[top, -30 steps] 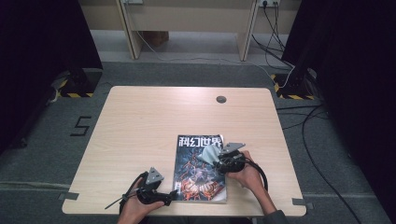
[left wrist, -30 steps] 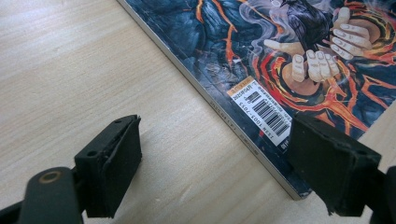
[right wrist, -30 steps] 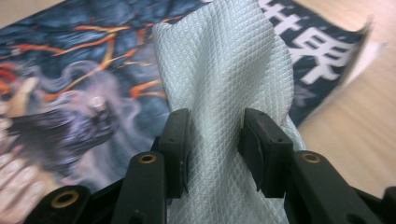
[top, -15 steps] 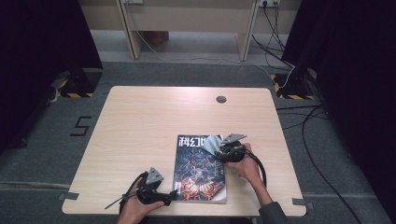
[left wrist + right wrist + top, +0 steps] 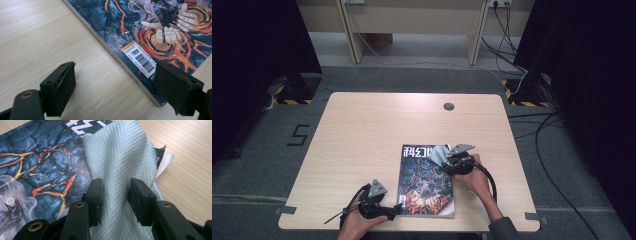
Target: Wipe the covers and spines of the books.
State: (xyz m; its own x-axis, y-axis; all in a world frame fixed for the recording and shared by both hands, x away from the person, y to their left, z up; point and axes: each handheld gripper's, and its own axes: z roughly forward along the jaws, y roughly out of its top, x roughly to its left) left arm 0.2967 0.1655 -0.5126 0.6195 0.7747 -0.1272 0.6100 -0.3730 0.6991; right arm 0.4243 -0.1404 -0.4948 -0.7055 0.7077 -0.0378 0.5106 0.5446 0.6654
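Table (image 5: 362, 130): pale wood, magazine near its front edge.
Magazine (image 5: 427, 181): lies flat, dark cover with orange cracks – barcode corner toward the left gripper.
Cloth (image 5: 120, 170): grey, quilted, draped over the magazine's far right corner – bunched between the right gripper's jaws.
Right gripper (image 5: 115, 195): pinching the cloth, pads pressed on a fold.
Left gripper (image 5: 115, 92): jaws spread wide, nothing held; the magazine's near corner sits just beside one jaw.
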